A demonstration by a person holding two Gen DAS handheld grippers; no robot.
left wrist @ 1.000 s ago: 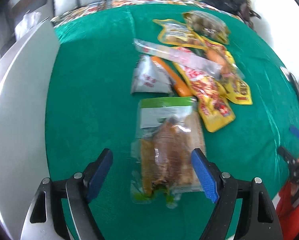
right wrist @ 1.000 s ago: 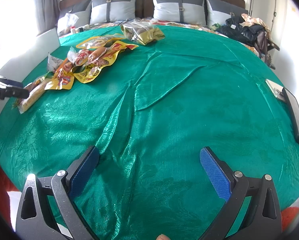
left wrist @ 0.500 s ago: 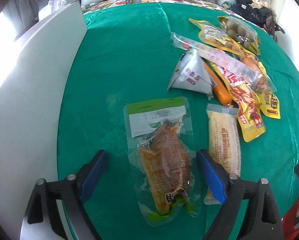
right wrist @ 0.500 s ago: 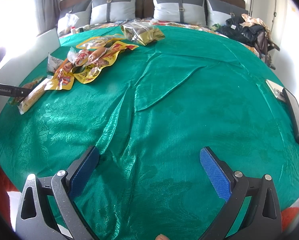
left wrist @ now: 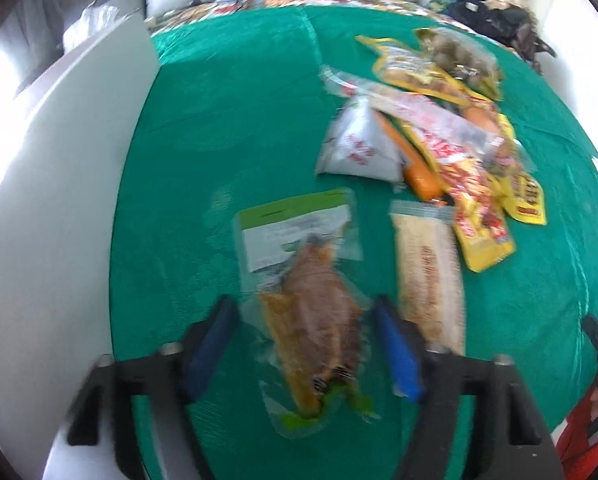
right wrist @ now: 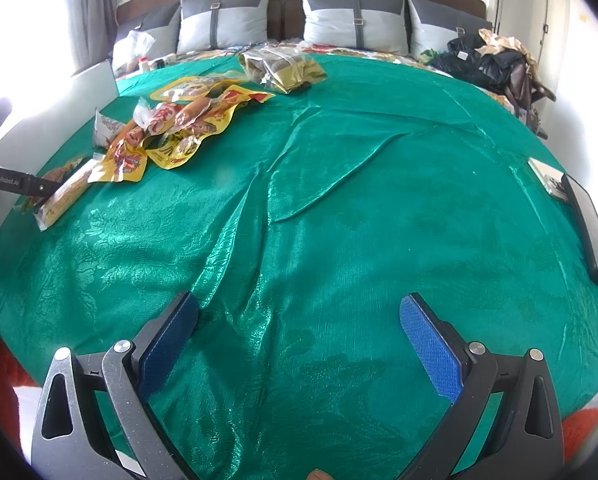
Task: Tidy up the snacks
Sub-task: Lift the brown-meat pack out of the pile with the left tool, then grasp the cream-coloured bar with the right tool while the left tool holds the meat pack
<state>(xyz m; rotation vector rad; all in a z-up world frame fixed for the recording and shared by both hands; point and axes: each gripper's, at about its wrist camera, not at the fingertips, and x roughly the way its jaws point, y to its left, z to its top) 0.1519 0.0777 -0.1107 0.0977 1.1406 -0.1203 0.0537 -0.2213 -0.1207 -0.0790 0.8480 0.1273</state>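
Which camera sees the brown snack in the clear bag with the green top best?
The left wrist view. The clear bag lies flat right in front, between the left gripper fingers, which have just been closing around it. In the right wrist view it is only a far-off sliver, mostly hidden behind that gripper.

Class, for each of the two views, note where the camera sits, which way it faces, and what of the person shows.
Left wrist: on the left hand-held gripper, angled steeply down at a clear snack pouch between its closing fingers.
Right wrist: on the right hand-held gripper, facing across bare green cloth toward pillows; a fingertip shows.
Shared: the snack pile.
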